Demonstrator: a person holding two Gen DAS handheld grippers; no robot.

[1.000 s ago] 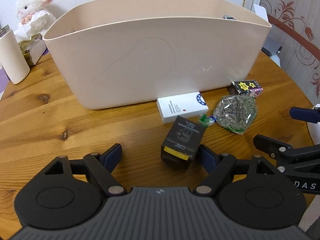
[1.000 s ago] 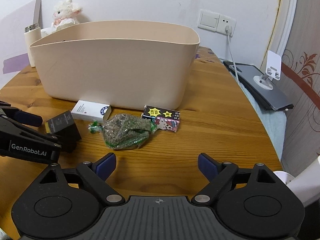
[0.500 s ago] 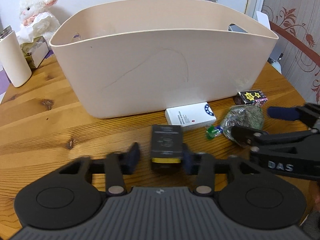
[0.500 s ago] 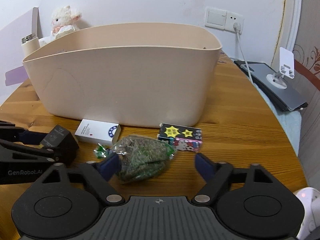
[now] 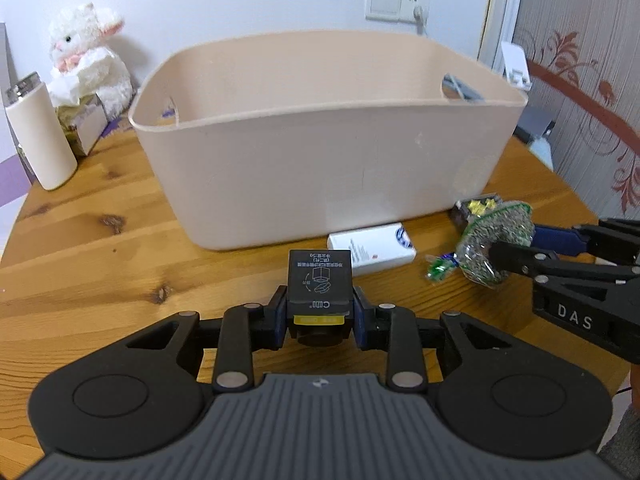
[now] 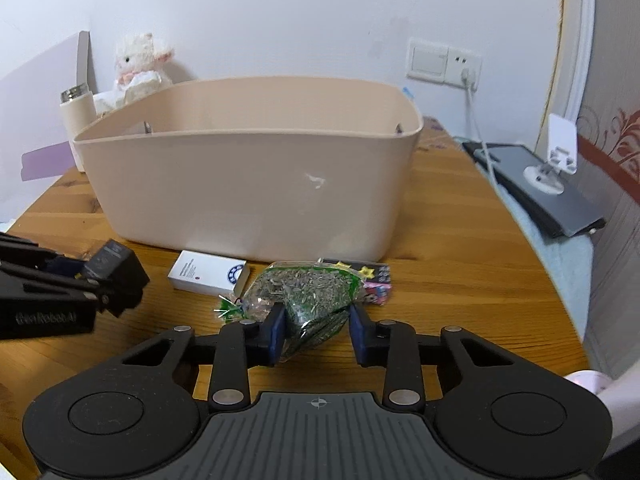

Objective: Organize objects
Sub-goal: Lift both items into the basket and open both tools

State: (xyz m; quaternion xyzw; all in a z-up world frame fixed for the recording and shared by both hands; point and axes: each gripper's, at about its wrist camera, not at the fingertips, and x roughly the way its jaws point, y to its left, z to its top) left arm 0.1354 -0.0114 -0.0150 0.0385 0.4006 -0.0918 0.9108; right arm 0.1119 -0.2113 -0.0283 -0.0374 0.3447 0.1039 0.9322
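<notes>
My left gripper (image 5: pixel 320 312) is shut on a small black box (image 5: pixel 319 282) with a yellow label and holds it lifted off the table. It also shows in the right wrist view (image 6: pixel 116 268). My right gripper (image 6: pixel 316 330) is shut on a clear bag of green dried herbs (image 6: pixel 308 296), lifted and tilted; the bag also shows in the left wrist view (image 5: pixel 494 240). A large beige tub (image 5: pixel 328 132) (image 6: pixel 248 184) stands just behind. A white box (image 5: pixel 372 248) (image 6: pixel 208 276) and a dark star-printed box (image 6: pixel 368 278) lie on the table in front of the tub.
A round wooden table (image 5: pixel 88 248). At the back left stand a cream flask (image 5: pixel 38 136), a tissue box (image 5: pixel 86 128) and a plush lamb (image 5: pixel 90 56). A tablet with a white stand (image 6: pixel 556 188) lies to the right. A wall socket with a cable (image 6: pixel 464 72).
My left gripper closed on the black box and lifted it. My right gripper moved forward, closed on the herb bag and raised it off the table.
</notes>
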